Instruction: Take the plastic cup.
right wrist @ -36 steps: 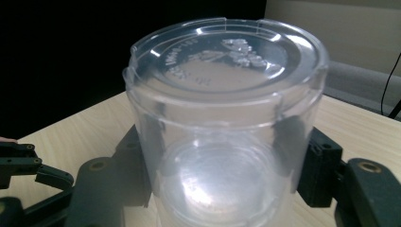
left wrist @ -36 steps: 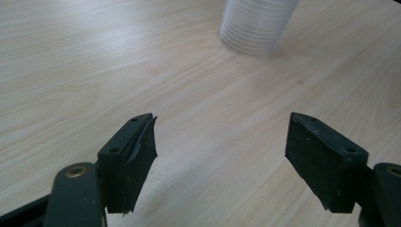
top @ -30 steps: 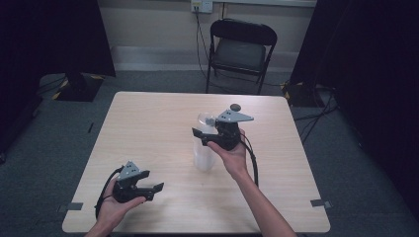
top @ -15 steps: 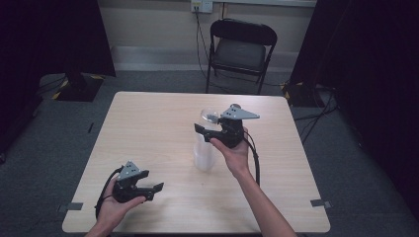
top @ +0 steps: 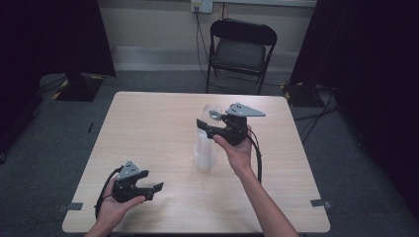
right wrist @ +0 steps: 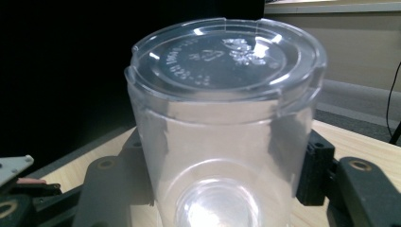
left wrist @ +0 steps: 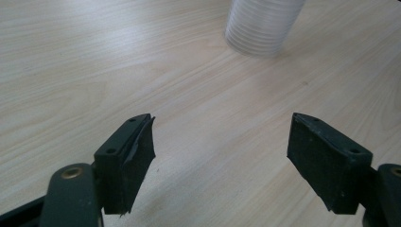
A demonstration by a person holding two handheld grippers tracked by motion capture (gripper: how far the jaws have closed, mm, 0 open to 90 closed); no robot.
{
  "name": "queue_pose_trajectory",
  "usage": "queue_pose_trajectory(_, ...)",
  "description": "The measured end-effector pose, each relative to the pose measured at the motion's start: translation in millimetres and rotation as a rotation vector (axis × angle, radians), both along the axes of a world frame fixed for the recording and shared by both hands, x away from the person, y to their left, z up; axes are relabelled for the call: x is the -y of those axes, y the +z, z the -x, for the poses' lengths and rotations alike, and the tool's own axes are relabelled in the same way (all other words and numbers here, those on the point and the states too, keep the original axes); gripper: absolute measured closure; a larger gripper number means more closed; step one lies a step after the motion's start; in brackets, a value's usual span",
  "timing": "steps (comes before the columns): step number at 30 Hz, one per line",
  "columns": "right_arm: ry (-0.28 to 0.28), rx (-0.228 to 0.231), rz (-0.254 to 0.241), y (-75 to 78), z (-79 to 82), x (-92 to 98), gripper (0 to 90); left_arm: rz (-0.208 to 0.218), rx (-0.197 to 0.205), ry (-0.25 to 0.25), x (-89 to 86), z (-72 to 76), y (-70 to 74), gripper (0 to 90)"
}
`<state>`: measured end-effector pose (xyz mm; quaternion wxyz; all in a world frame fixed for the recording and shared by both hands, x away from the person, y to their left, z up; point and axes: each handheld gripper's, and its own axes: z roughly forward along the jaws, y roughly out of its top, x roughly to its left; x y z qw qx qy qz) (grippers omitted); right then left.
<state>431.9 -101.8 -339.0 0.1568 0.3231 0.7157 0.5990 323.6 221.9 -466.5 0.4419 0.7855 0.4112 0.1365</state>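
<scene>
Lettering is moulded into the upturned bottom of the clear plastic cup (right wrist: 222, 137), a ring of small raised characters around a recycling triangle, too fine to read. That cup is clamped upside down between the jaws of the right gripper (top: 211, 121), which have just been closing on it; their pads press its walls on both sides. In the high view it sits lifted at the top of the stack of cups (top: 203, 153), which stands upright near the middle of the table (top: 148, 128); whether the two still touch cannot be told. The left gripper (top: 153, 190) rests low near the table's near edge, its jaws wide apart with bare wood between them, well apart from the stack. In the left gripper view the stack (left wrist: 262, 23) stands ahead, its ribbed rims visible. Bare tabletop lies all around it. A folding chair (top: 240, 52) stands beyond the far edge.
</scene>
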Motion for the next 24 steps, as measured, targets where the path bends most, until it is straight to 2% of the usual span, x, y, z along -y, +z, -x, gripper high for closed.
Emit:
queue_pose_trajectory(4,0.003,-0.004,-0.012,3.6,0.6,3.8,38.5,0.003,-0.001,0.004,-0.8,-0.1,0.1,23.6)
queue_pose_trajectory(9,0.001,0.006,-0.028,9.1,3.8,10.1,38.7,-0.013,0.006,0.016,-1.6,-0.3,0.2,23.7)
queue_pose_trajectory(16,-0.044,0.031,-0.027,16.2,9.7,22.0,38.5,-0.001,0.028,0.039,-4.1,-0.1,0.6,23.4)
queue_pose_trajectory(19,-0.057,0.027,-0.033,18.6,12.5,29.7,38.8,0.002,0.026,0.043,-5.0,0.3,0.6,23.4)
queue_pose_trajectory(22,-0.073,0.015,-0.016,20.2,15.4,37.1,38.7,0.008,0.025,0.042,-4.8,0.7,0.8,23.6)
queue_pose_trajectory(24,-0.079,0.017,-0.011,20.5,18.5,42.1,38.6,0.009,0.042,0.038,-3.5,1.7,0.8,24.7)
